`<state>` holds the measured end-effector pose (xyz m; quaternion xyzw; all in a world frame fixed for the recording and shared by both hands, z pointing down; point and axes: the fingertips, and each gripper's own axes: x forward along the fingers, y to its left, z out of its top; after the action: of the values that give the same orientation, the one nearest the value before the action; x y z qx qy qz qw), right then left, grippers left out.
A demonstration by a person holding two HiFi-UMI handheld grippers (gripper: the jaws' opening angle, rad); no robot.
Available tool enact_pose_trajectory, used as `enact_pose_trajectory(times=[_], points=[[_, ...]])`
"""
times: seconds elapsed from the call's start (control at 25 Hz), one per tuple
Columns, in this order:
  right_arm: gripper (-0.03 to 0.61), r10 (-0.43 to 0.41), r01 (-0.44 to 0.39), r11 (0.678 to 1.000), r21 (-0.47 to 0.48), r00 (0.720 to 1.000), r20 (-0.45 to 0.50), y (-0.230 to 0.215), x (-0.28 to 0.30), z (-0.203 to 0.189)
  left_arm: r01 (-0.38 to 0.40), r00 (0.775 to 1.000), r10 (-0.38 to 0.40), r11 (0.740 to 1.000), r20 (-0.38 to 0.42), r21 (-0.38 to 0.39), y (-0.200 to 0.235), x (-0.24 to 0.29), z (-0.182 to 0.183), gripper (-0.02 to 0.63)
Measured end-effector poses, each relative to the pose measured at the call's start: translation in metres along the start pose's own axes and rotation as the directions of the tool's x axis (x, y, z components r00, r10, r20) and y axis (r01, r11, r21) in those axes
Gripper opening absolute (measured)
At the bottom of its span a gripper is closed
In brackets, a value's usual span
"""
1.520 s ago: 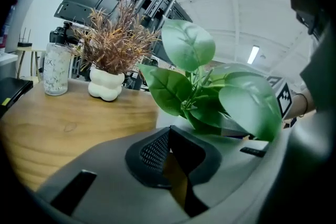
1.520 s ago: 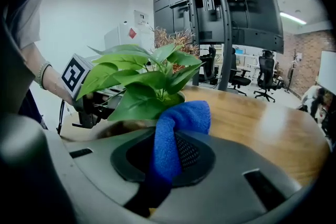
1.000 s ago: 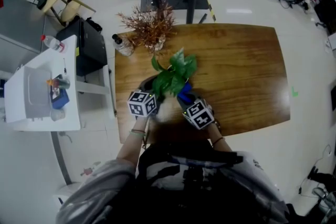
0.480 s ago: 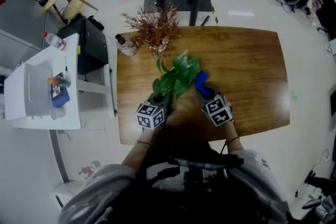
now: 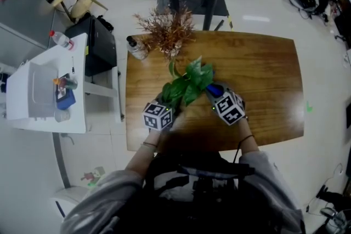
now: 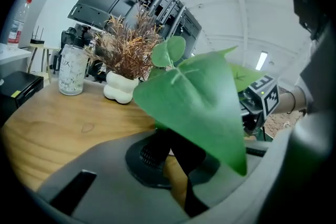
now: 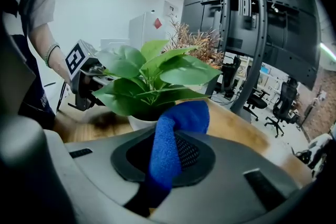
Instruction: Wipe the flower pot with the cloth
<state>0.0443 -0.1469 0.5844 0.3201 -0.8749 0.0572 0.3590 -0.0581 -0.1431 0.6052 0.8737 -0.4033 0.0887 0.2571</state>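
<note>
The table (image 5: 263, 79) carries the flower pot (image 7: 137, 122), which stands on the half nearer the person. Its leaves (image 5: 186, 84) cover it entirely from above.

Hazard 1: tipping. In my judgement the pot is top-heavy under that foliage. A sideways push from the cloth side, unopposed on the far side, could slide or topple it.

Hazard 2: leaf damage. The leaves overhang both sides of the pot, so either tool rising along the wall could snag or fold one.

Hazard 3: weak bracing. The left gripper (image 6: 177, 157) is on the pot's left with its jaws drawn near together. A large leaf covers the tips, so I cannot tell whether they clamp the pot, a stem or nothing.

Hazard 4: lost cloth. The right gripper (image 7: 163, 165), on the pot's right, is clenched on the blue cloth (image 7: 176, 128). Only a narrow fold is pinched — friction against the pot could drag it out.

Beyond the pot, well apart, stands a white vase of dried twigs (image 6: 119, 86). I judge it at risk only from a hard shove.

Orientation: the pot is upright, its long axis vertical, mouth and leaves pointing up. The cloth's long axis runs forward along the jaws — its rounded free end points at the pot wall, just beside it or touching.
</note>
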Motion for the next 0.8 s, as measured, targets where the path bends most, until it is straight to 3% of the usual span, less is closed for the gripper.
enact_pose_trajectory(times=[0.28,0.48,0.8], points=[[0.055,0.067,-0.067,0.997,0.045,0.998,-0.011,0.039,0.009,-0.009,-0.039,0.999,0.039,0.999,0.03,-0.004,0.031,0.006,0.019,0.006],[0.055,0.115,-0.114,0.992,0.058,0.993,-0.025,0.064,0.017,-0.014,-0.017,0.999,0.019,0.999,0.04,-0.047,0.044,0.019,0.026,0.006],[0.055,0.105,-0.099,0.986,0.138,0.994,-0.037,0.074,0.023,-0.018,-0.028,0.999,0.029,0.997,0.019,-0.066,0.04,0.037,0.021,0.006]])
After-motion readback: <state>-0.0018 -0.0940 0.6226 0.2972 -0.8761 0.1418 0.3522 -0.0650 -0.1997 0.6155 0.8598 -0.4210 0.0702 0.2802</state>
